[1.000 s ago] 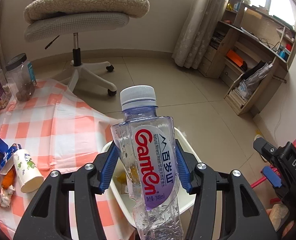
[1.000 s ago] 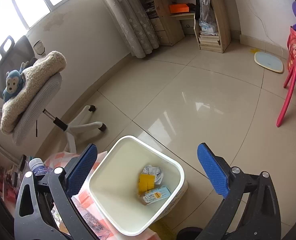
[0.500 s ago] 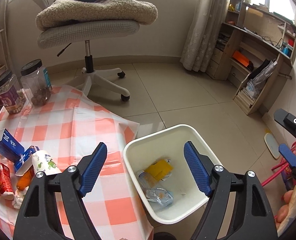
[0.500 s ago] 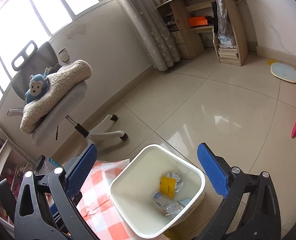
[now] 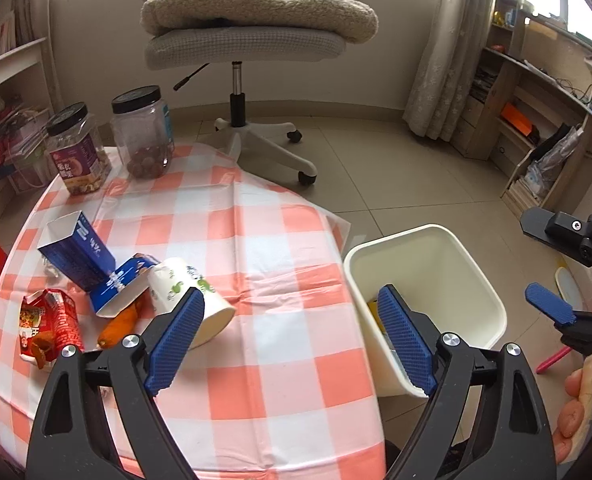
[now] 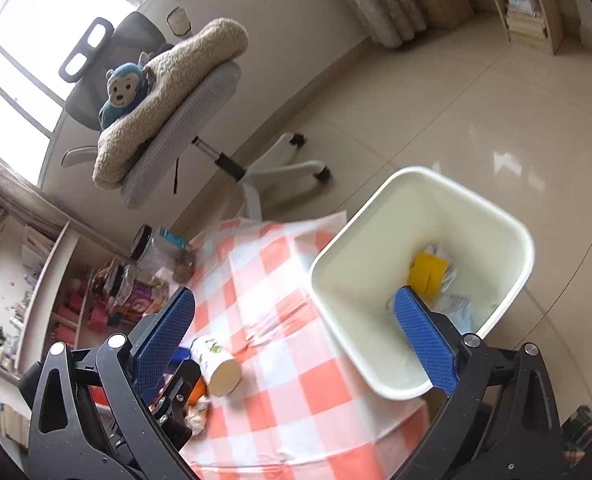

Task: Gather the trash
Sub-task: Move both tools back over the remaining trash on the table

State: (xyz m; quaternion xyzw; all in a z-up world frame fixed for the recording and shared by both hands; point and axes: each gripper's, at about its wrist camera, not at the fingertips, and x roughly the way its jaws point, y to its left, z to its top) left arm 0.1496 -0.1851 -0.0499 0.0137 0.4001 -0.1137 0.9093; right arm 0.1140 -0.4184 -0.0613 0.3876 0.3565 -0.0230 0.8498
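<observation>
Bottle gone from my left gripper [image 5: 292,340]; jaws just opened wide, empty. Right gripper [image 6: 296,344] wide, empty. White plastic bin [image 5: 436,236] fed; lying printed paper cup [image 5: 188,300] probably next.

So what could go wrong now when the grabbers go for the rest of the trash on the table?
The paper cup lies on its side, so a nudge from the open left gripper might roll it away. The trash is bunched together: the blue carton leans on the cup and the red packet lies close by, so grabbing one could knock the others. The bin sits off the table's edge; a careless drop might miss it.
</observation>
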